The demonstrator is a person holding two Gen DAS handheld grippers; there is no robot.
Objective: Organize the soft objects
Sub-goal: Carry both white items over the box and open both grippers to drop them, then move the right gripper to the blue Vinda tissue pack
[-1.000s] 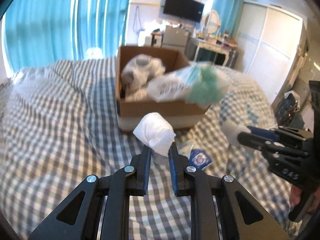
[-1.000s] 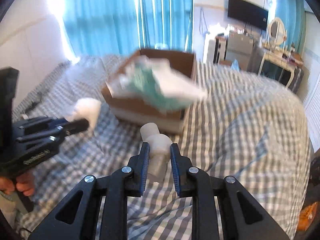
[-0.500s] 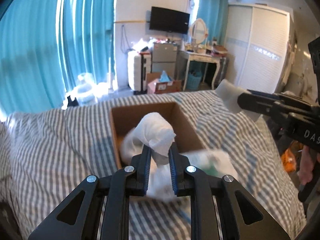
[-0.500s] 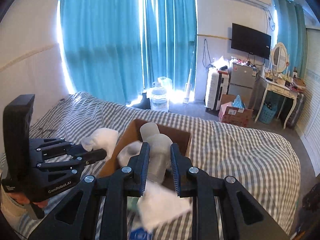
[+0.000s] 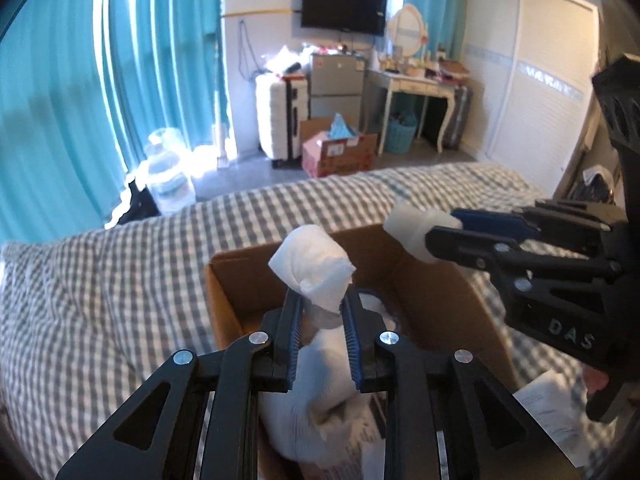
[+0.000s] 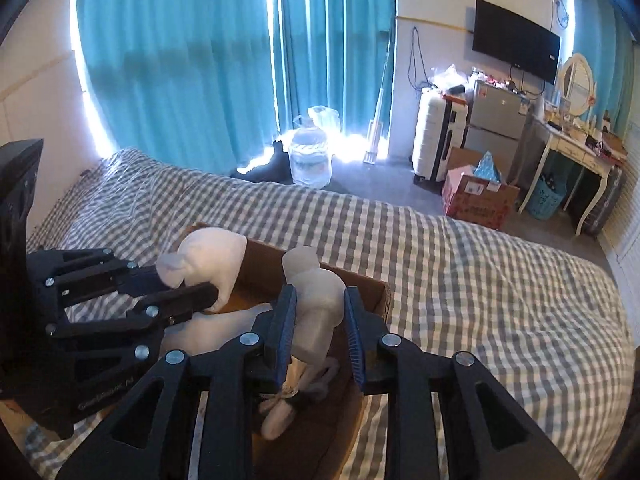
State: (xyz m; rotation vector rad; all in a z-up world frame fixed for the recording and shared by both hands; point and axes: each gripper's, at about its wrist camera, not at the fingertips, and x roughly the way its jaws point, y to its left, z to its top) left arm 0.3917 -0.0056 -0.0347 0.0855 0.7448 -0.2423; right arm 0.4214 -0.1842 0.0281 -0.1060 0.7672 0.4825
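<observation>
Tongs of the left gripper (image 5: 320, 304) are clenched on a white sock (image 5: 312, 268), held above the open box (image 5: 440, 292) on the checked bed (image 5: 100, 280). A pale sock (image 6: 316, 296) is gripped by the right tongs (image 6: 320, 312) over the same box. More white cloth (image 5: 320, 392) is seen inside the box.

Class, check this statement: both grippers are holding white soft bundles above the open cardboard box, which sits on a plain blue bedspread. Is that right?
One detail is wrong. The bedspread is grey-and-white checked, not plain blue; the right wrist view shows it clearly. The rest stands: the left gripper and right gripper each hold a white soft bundle above the open cardboard box.
</observation>
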